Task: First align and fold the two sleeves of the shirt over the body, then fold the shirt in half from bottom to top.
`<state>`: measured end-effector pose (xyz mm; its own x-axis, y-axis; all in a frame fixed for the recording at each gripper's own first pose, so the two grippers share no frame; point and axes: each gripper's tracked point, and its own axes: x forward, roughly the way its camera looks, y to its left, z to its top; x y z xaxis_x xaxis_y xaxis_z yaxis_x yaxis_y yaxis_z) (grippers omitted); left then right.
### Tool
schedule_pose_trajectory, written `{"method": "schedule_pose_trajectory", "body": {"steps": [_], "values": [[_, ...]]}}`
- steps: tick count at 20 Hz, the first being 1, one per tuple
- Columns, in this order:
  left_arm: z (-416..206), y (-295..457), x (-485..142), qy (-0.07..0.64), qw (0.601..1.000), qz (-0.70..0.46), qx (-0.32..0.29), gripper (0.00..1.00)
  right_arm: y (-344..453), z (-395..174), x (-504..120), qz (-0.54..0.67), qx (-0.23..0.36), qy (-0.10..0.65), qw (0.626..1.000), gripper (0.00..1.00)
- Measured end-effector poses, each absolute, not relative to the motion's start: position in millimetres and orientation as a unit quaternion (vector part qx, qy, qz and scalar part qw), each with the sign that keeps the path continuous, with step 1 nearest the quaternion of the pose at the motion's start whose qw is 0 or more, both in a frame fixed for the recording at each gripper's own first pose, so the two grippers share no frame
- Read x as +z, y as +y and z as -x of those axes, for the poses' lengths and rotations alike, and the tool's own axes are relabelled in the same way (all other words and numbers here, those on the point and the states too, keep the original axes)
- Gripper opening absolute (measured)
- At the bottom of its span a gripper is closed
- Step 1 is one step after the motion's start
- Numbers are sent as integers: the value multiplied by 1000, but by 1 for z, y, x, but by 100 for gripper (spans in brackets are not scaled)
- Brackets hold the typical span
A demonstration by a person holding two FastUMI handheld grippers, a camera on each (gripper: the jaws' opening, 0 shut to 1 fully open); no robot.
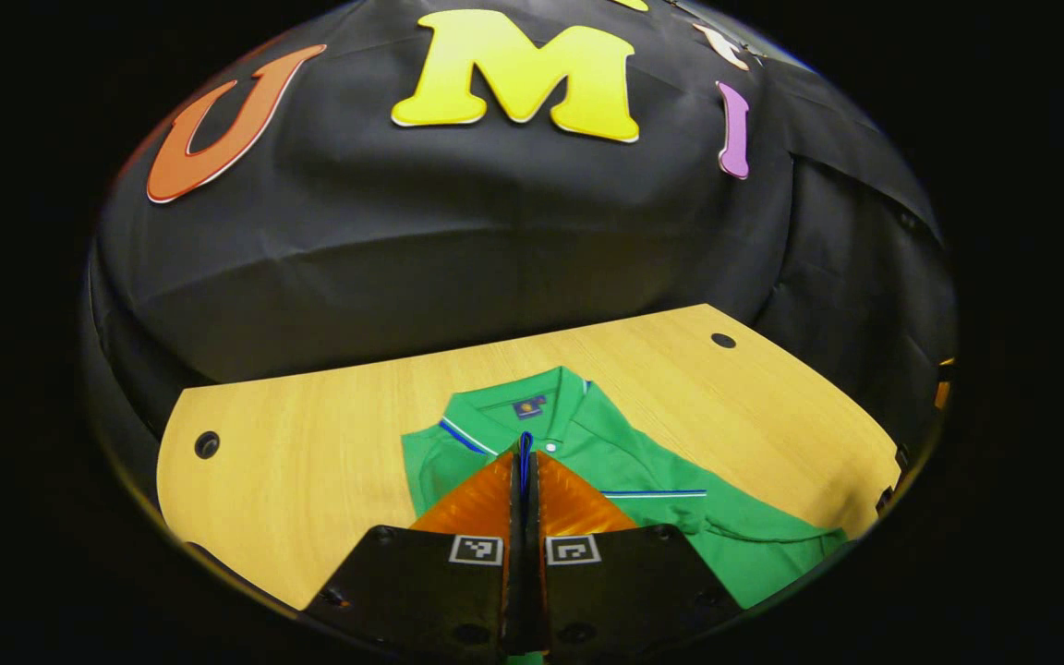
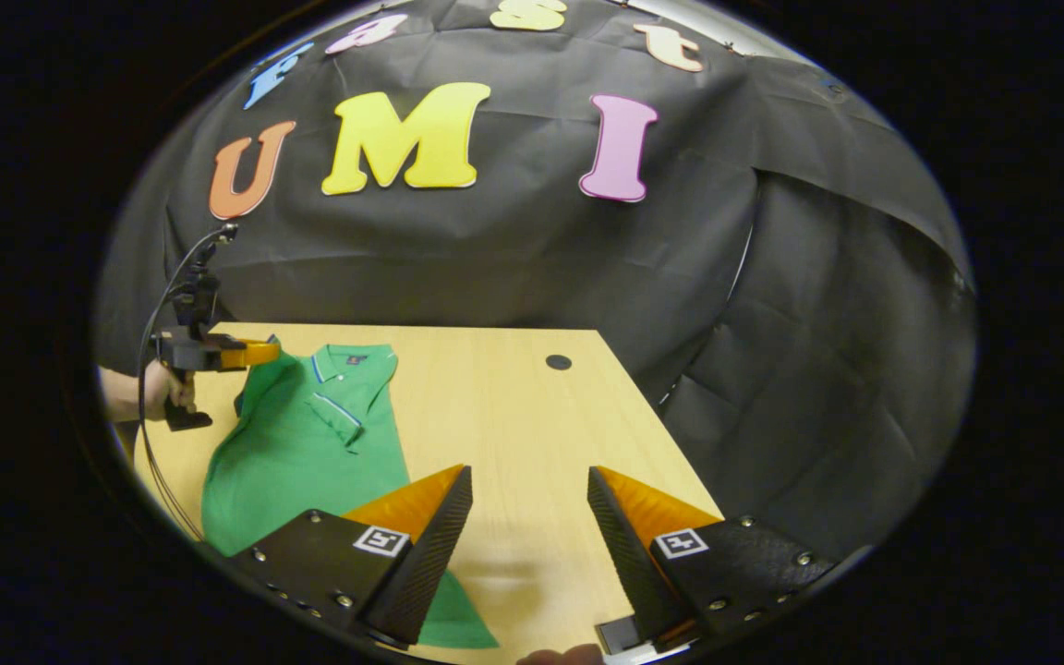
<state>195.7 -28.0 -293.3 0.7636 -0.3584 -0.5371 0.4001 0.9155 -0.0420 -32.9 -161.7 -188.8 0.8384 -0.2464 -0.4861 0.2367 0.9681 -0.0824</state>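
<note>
1. The green short-sleeved polo shirt with blue-and-white trim [image 2: 301,443] lies collar-up toward the booth wall on the pale wooden table [image 2: 513,416], near the table's left side in the right gripper view. One sleeve [image 2: 336,413] is already laid across the chest.

2. The left gripper [image 1: 525,462] has its fingers pressed together on a thin edge of blue-trimmed green cloth, apparently the other sleeve's hem, lifted above the shirt's body. In the right gripper view that same gripper [image 2: 250,352] hangs at the shirt's shoulder, held by a hand [image 2: 161,392].

3. The pinch looks slight: only a sliver of fabric shows between the tips. A quick sweep across the chest could let the hem slip free and the sleeve drop short or crooked.

4. Pulling too high or too far would likely drag the whole shirt across the smooth table, disturbing the sleeve that is already folded and skewing the collar line.

5. If the sleeve lands overlapping unevenly, the later bottom-to-top fold would probably come out lopsided.

6. The right gripper [image 2: 527,517] is wide open and holds nothing. It hovers above bare tabletop just beside the shirt's lower edge, one finger [image 2: 430,536] overlapping the hem in the view; contact cannot be judged.

7. With nothing pinning the hem, the shirt has no anchor against the left gripper's pull.
</note>
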Motion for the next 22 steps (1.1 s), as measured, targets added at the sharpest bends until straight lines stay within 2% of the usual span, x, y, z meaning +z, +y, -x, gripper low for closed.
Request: {"method": "schedule_pose_trajectory", "body": {"steps": [4,5,6,7,10,15,22], "values": [[-184,-54,-316,304,928,-37,-215,3,-166,38,-194,5,-127,259,958,81],[-177,-66,-323,320,917,-22,-235,4,-167,40,-196,3,-127,262,957,81],[-170,-69,-327,336,912,-12,-237,7,-166,42,-198,-1,-126,264,956,81],[-167,-70,-333,339,912,-2,-231,23,-165,42,-200,-5,-124,266,956,81],[-159,-50,-332,341,919,4,-199,100,-155,34,-203,-8,-107,270,957,81],[-122,-1,-307,335,930,3,-154,100,-123,19,-213,-13,-49,281,958,81],[-12,58,-296,354,928,4,-118,100,-72,19,-235,9,47,315,948,81]]}}
